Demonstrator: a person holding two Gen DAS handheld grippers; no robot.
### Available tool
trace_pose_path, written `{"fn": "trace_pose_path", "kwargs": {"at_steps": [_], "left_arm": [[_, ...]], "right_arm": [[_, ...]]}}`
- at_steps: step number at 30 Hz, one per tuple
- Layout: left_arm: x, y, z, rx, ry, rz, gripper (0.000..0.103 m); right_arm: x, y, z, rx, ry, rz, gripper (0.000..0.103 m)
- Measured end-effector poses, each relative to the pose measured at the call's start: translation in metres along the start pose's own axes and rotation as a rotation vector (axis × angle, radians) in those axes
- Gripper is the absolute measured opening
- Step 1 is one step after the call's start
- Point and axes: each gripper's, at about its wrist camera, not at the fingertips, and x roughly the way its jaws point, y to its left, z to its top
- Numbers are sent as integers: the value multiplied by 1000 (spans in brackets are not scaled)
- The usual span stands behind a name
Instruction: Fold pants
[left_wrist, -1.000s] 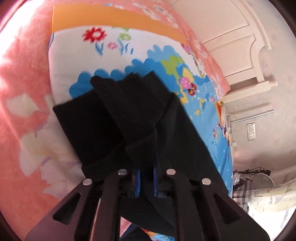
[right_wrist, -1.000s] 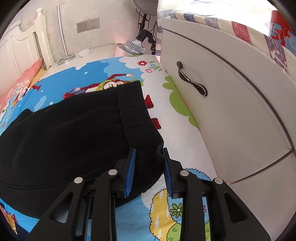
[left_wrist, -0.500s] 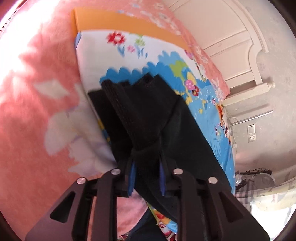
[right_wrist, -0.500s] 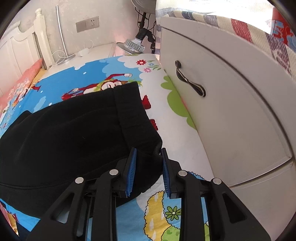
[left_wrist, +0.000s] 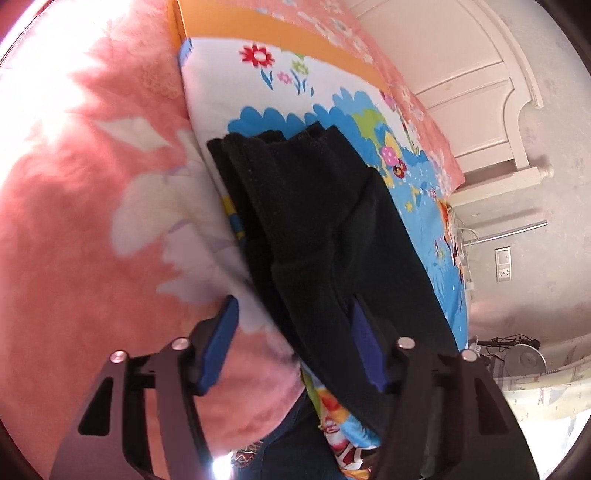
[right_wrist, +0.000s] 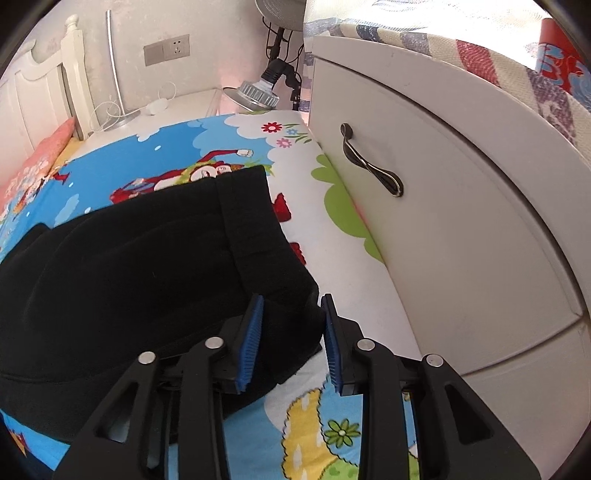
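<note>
Black pants (left_wrist: 306, 206) lie on the cartoon-print sheet (left_wrist: 280, 85), their leg ends stacked near the sheet's left edge. My left gripper (left_wrist: 291, 343) hovers over those leg ends with its jaws opening. The fabric runs between the blue pads (left_wrist: 218, 343), and the left pad stands clear of it. In the right wrist view the waistband end of the pants (right_wrist: 147, 266) lies bunched by a white drawer front. My right gripper (right_wrist: 291, 332) is shut on that bunched corner.
A pink fleece blanket (left_wrist: 74, 184) lies left of the sheet, and a white headboard (left_wrist: 461, 66) stands behind. The white drawer cabinet (right_wrist: 461, 221) with a curved handle (right_wrist: 369, 166) stands close on the right. A lamp (right_wrist: 255, 94) and cables sit at the back.
The left gripper's jaws have spread apart and let go of the leg fabric, which now rests on the pants. The leg ends sit further right in its view. The right gripper has kept still.
</note>
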Motion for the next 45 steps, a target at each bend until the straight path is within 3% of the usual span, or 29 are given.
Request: {"fn": "trace_pose_path", "kwargs": {"at_steps": [3,5,7,8,9,13,14,17,19,23,27,29,32,35,37,38,40,41,45], "left_arm": [[-13,-11,-17,59,15,4,61],[-17,-29,-38,133,39,-35,59],[-13,-51,-65,224,92,-112,55],[-9,-65,-81,273,125,-161,55],[-5,-80,-97,323,161,-207,52],[25,-129,-158,441,301,-350,41],[31,-134,-165,440,311,-362,39],[49,-137,-174,375,332,-366,38],[52,-129,-178,304,346,-361,38],[49,-115,-180,237,299,-306,43],[55,-112,-162,208,278,-256,41],[65,-106,-156,173,321,-218,32],[62,-111,-149,214,280,-222,18],[57,-111,-139,186,258,-233,19],[55,-105,-136,142,287,-234,48],[53,-100,-139,115,303,-226,52],[51,-94,-146,115,347,-227,49],[53,-95,-150,116,355,-225,41],[72,-97,-153,105,383,-207,34]], "right_arm": [[-3,-2,-11,-7,1,6,27],[-4,-1,-17,-23,-6,-17,28],[-9,-1,-21,-28,-14,-63,42],[-15,-1,-24,-30,-21,-103,64],[-24,0,-28,-35,-37,-128,75],[-62,9,-42,-65,-96,-126,75],[-71,16,-45,-63,-110,-104,75],[-95,57,-53,-94,-172,71,75],[-101,88,-55,-129,-211,118,75],[-82,139,-61,-147,-153,215,76],[-52,163,-78,-214,-53,186,76],[-48,163,-85,-207,-49,182,77],[-49,160,-86,-214,-60,169,81],[-51,160,-89,-209,-61,164,85],[-48,164,-88,-207,-61,163,85],[-47,164,-87,-206,-61,164,86],[-46,164,-86,-206,-62,163,86],[-45,164,-86,-204,-63,164,86],[-47,164,-88,-212,-67,165,86]]}}
